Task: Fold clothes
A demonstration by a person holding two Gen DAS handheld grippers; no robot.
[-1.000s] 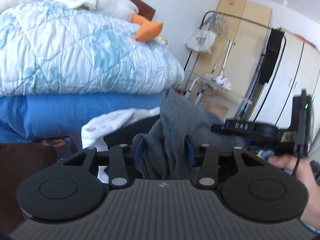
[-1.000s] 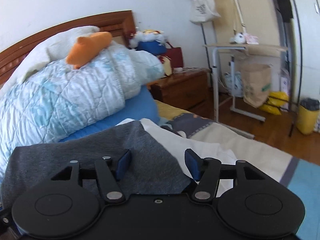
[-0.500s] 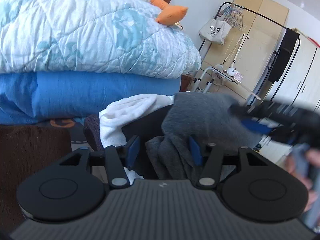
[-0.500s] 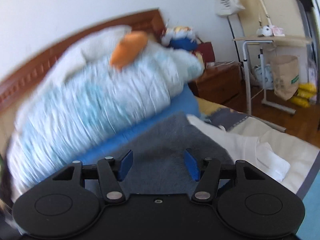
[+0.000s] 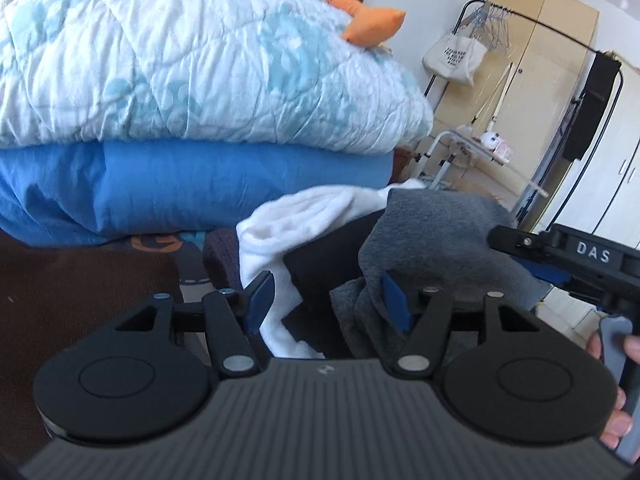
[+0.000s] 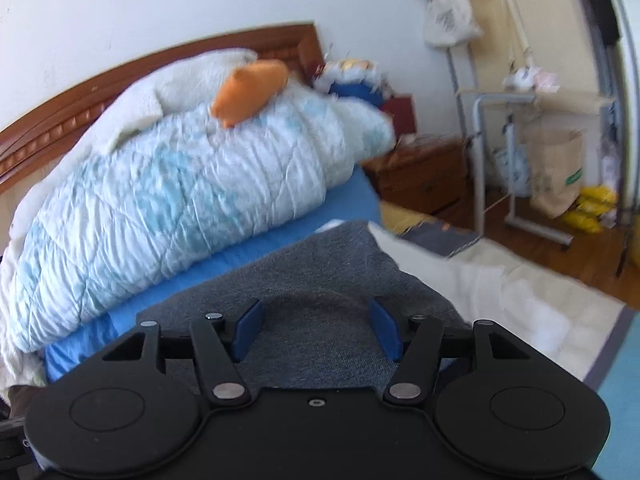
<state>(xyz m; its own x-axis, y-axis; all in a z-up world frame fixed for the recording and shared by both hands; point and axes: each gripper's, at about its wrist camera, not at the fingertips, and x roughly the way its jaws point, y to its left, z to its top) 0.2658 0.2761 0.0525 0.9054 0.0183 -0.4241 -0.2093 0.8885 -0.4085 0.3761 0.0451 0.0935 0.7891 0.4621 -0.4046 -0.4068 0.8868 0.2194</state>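
grey garment [image 5: 436, 236] is lying bunched beside white cloth [image 5: 304, 220]; i'm holding my left gripper [image 5: 328, 298] and right gripper [image 6: 316, 328] spread wide, gripping nothing.

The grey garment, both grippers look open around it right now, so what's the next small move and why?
Probably close the left gripper on the bunched fold of the grey garment by its right finger. Its jaws stand apart, gripping nothing, and the right gripper is also open over flat grey cloth, so neither holds the garment yet.
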